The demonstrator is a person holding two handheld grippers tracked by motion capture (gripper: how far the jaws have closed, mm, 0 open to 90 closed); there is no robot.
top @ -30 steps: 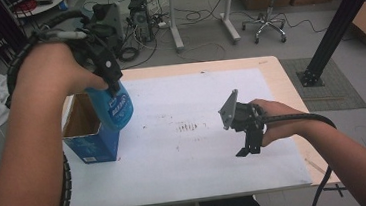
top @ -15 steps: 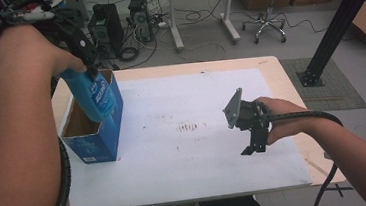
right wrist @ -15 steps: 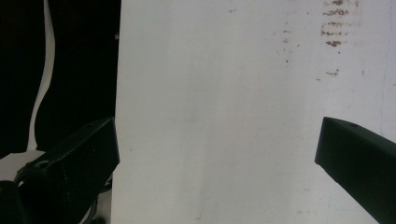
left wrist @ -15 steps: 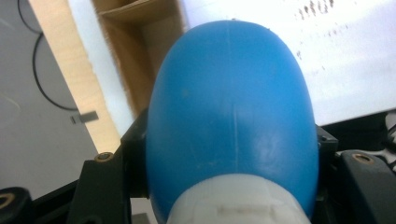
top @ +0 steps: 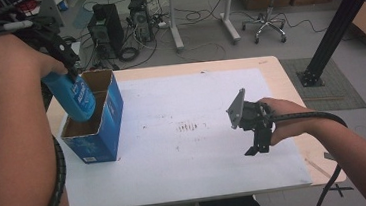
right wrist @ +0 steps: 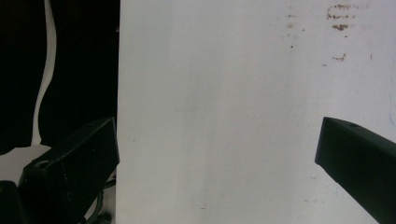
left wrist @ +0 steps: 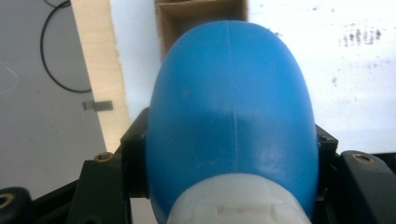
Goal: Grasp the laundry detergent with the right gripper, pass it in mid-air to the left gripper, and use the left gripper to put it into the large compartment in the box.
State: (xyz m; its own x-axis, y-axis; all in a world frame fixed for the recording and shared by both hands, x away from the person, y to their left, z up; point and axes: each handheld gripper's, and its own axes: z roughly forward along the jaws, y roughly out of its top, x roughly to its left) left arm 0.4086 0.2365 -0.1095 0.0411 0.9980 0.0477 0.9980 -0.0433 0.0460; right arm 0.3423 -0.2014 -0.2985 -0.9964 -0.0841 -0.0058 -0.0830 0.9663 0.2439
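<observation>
Bottle: I had the blue bottle in the left gripper, tilted, its base dipping into the open top of the box at the table's left side.
Left gripper: its jaws were clamped on the bottle's shoulders just above the white cap; in the left gripper view the blue body stood in front of the box mouth.
Right gripper: I held the right gripper over the white sheet toward the right, pointing down, jaws spread wide with nothing between them; the right gripper view showed bare sheet between the two black jaws.
Writing: the bottle carried a white label, too blurred for me to read. The box had pale print low on its near face, also unreadable.
Marks: a small patch of brown smudges sat mid-sheet, well apart from both grippers.
Edges: the box stood close to the left edge of the sheet, with the wooden table showing as a strip beyond it. The right gripper hung near the sheet's right edge.
Open room: the sheet between box and right gripper lay bare apart from the smudges, so I had free space across the middle and along the near edge.
</observation>
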